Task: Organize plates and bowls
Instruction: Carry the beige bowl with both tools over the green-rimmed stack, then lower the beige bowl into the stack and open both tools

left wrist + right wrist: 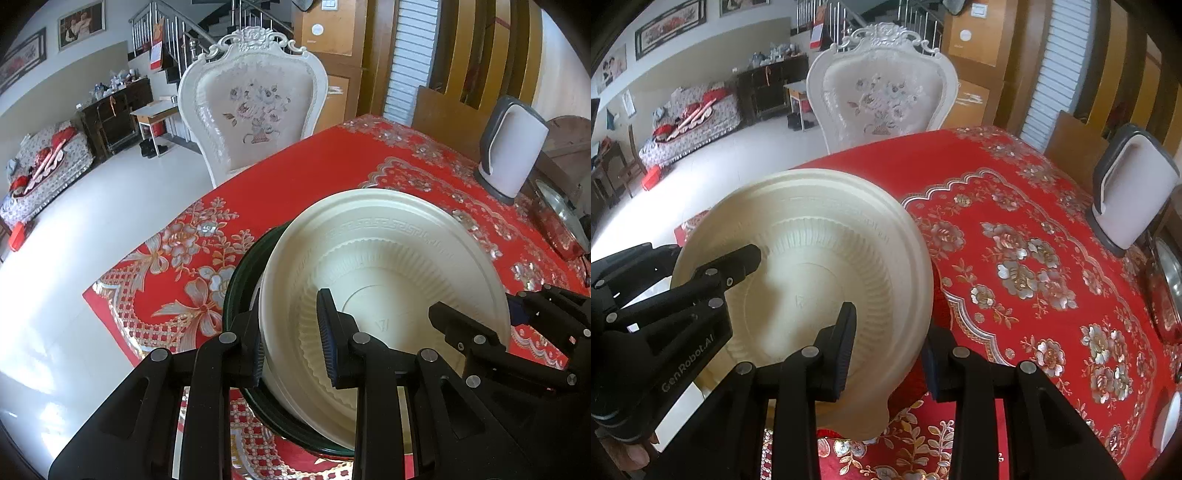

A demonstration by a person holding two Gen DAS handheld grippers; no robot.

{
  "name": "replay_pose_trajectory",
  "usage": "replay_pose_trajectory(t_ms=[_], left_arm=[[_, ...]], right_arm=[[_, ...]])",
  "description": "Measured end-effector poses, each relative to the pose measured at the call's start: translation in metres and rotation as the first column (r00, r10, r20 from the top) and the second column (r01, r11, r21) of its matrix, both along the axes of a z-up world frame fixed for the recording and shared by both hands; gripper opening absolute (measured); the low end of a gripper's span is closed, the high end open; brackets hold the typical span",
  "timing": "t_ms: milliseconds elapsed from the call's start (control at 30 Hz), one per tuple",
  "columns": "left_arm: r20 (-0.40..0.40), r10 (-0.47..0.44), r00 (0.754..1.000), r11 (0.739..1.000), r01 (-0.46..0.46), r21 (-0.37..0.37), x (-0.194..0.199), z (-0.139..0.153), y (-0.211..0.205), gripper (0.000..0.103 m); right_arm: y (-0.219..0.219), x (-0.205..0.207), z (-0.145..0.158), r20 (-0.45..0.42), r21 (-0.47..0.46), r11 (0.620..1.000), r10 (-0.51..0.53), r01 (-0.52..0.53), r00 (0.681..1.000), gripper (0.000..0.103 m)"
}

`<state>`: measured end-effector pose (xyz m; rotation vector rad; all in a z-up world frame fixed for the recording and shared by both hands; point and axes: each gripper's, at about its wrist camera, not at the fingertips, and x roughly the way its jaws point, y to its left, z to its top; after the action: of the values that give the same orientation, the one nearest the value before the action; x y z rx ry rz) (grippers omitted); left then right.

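A cream plastic bowl (388, 266) with a ribbed inner wall and a patterned rim sits tilted in a dark green plate (236, 273) on the red tablecloth. My left gripper (291, 347) straddles the bowl's left rim, one finger inside and one outside between bowl and green plate. My right gripper (890, 350) straddles the same bowl (820, 236) at its right rim, one finger inside, one outside. Each gripper shows in the other's view, the right gripper (491, 332) at the bowl's right and the left gripper (713, 273) at its left.
The table (1015, 192) wears a red cloth with flower patterns. A white and grey kettle (511, 147) stands at the back right, with a metal lid (565, 210) beside it. A white carved chair (251, 107) stands at the far edge. The table's left edge drops to the floor.
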<state>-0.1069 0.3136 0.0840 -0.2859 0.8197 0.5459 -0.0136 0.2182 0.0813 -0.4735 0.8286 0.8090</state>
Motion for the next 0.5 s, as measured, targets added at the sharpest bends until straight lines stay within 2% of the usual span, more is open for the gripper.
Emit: replay_pose_trajectory(t_ms=[200,433,500], left_arm=[[-0.023,-0.008,1.000,1.000,0.008,0.014,0.0015,-0.0102,-0.0021,0.025],[-0.016,-0.007,1.000,0.999,0.008,0.039,0.0015,-0.0078,-0.0033,0.025],[-0.005,-0.007,1.000,0.999,0.007,0.046,0.0009,-0.0055,-0.0036,0.025]], right_arm=[[0.0026,-0.0013,-0.0056,0.003,-0.022,1.000,0.002,-0.002,1.000,0.035],[0.0041,-0.0051,-0.0048,-0.017,-0.014,1.000,0.016,-0.017,1.000,0.047],[0.0043,-0.0047,-0.0044,-0.023,-0.006,1.000,0.016,-0.016,1.000,0.047]])
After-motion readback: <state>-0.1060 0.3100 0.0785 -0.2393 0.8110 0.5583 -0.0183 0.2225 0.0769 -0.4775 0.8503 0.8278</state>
